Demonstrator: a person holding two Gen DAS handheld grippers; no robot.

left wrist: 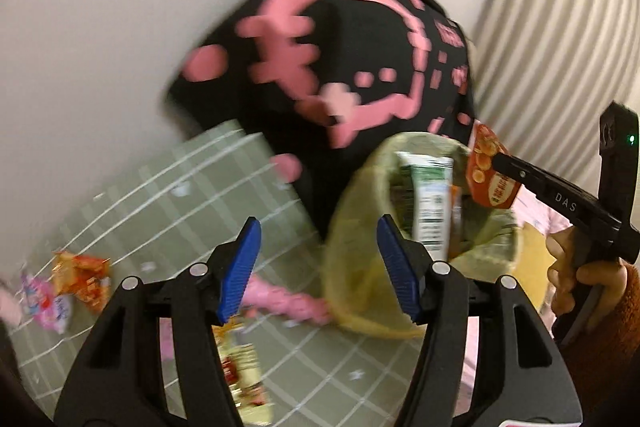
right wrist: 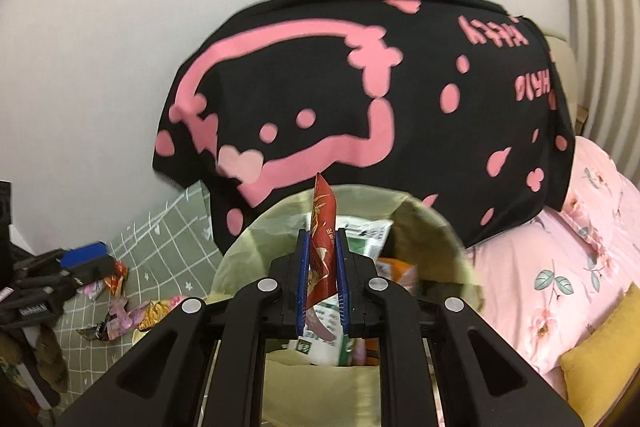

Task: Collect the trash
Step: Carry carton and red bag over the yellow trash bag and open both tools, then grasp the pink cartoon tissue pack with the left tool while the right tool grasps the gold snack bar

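My right gripper (right wrist: 322, 267) is shut on a red snack wrapper (right wrist: 322, 227) and holds it over the mouth of the trash bin (right wrist: 440, 227), which has a yellow-green liner. In the left wrist view the same wrapper (left wrist: 486, 167) hangs from the right gripper (left wrist: 498, 161) just above the bin (left wrist: 360, 235). A green-and-white packet (left wrist: 430, 199) and other wrappers lie inside it. My left gripper (left wrist: 320, 267) is open and empty, left of the bin over the green checked sheet (left wrist: 160, 211). Loose wrappers (left wrist: 76, 283) lie on that sheet, and another wrapper (left wrist: 244, 367) lies under the left gripper.
A black cushion with pink print (right wrist: 360, 99) leans on the white wall behind the bin. Pink floral bedding (right wrist: 560, 267) and a yellow pillow (right wrist: 604, 359) lie to the right. Several wrappers (right wrist: 120, 315) sit near the left gripper (right wrist: 76, 263). A hand (left wrist: 580, 275) holds the right gripper's handle.
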